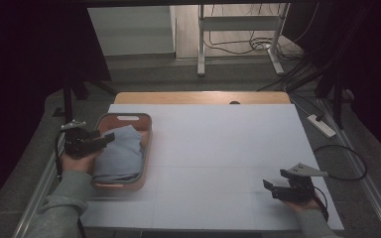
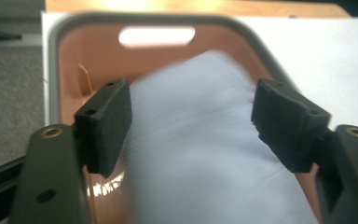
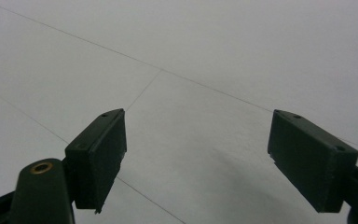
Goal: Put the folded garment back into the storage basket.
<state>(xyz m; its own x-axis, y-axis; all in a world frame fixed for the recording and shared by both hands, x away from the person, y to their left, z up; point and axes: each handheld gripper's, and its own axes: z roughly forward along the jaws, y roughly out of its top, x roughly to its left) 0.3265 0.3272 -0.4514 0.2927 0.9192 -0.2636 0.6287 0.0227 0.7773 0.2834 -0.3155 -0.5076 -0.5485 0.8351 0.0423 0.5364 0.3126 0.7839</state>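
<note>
A salmon-coloured basket (image 1: 144, 126) with a grey rim stands at the table's left side. A folded light-blue cloth (image 1: 121, 153) lies inside it. My left gripper (image 1: 106, 139) hovers over the basket's left edge, open, pointing right across the cloth. In the left gripper view its jaws stand wide apart just above the blue cloth (image 2: 200, 140), with the basket's far wall and handle slot (image 2: 156, 36) behind; nothing is held. My right gripper (image 1: 273, 189) rests near the table's front right, open and empty, over the bare white tabletop (image 3: 205, 70).
The white table surface (image 1: 218, 144) spreads between the two grippers. A wooden strip (image 1: 198, 97) borders its far edge. A white power strip (image 1: 321, 126) and cables lie on the floor at right. A metal frame (image 1: 238, 29) stands beyond the table.
</note>
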